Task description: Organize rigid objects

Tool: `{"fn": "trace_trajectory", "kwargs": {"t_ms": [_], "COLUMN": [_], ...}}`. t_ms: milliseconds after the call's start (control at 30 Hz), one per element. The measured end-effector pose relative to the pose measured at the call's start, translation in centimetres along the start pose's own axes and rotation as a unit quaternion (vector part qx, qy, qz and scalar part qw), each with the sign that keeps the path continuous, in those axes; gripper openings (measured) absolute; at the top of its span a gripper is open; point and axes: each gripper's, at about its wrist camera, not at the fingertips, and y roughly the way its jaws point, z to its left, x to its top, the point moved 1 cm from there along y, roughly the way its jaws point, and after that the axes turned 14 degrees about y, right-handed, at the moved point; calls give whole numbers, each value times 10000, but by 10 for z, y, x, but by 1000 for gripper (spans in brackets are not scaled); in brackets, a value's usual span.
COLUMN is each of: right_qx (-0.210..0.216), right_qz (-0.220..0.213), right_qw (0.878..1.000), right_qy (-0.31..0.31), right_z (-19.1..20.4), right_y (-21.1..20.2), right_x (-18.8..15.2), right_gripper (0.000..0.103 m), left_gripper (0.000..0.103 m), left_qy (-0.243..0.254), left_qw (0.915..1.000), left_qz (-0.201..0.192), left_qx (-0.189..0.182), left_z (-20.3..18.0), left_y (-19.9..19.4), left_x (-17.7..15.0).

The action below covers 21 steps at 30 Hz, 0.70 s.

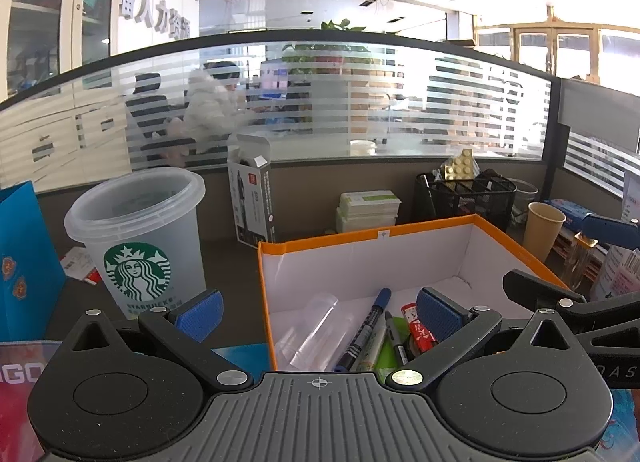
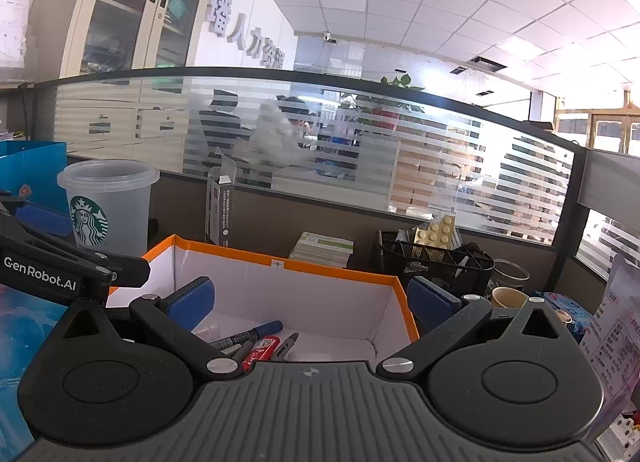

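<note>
An orange-rimmed white box (image 1: 372, 233) stands before both grippers; it also shows in the right wrist view (image 2: 280, 260). Inside lie a blue-capped marker (image 1: 366, 328), a grey pen (image 1: 396, 340), a red packet (image 1: 418, 328) and a clear plastic tube (image 1: 316, 332). The right wrist view shows the blue marker (image 2: 256, 332), the red packet (image 2: 262, 348) and a pen (image 2: 290, 342). My left gripper (image 1: 318, 316) is open and empty at the box's near-left edge. My right gripper (image 2: 310, 302) is open and empty over the box's near side.
A frosted Starbucks cup (image 1: 138, 238) stands left of the box, a blue bag (image 1: 24, 262) further left. Behind are a tall pen carton (image 1: 254, 202), stacked booklets (image 1: 368, 210), a black mesh organizer (image 1: 472, 196) and a paper cup (image 1: 542, 230). A glass partition backs the desk.
</note>
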Motion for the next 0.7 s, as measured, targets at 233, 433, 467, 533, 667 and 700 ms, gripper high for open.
{"fn": "trace_trajectory", "kwargs": {"t_ms": [233, 433, 467, 533, 667, 700], "right_qx": [-1, -1, -1, -3, 4, 1], "right_qz": [5, 2, 7, 3, 9, 11], "right_qw": [10000, 10000, 10000, 10000, 10000, 10000], "right_qy": [2, 1, 3, 1, 6, 8], "right_z": [0, 0, 0, 0, 0, 0], "right_y": [0, 0, 0, 0, -1, -1], "right_x": [0, 0, 0, 0, 0, 0], "right_gripper": [103, 103, 103, 103, 103, 103], "left_gripper": [103, 103, 103, 103, 103, 103], "left_qy": [3, 13, 16, 10, 37, 43], "left_qw": [10000, 10000, 10000, 10000, 10000, 10000], "left_qz": [12, 26, 26, 31, 45, 39], "left_qx": [-1, 0, 0, -1, 0, 0], "left_z": [0, 0, 0, 0, 0, 0], "left_y": [0, 2, 1, 1, 2, 2], "left_x": [0, -1, -1, -1, -1, -1]}}
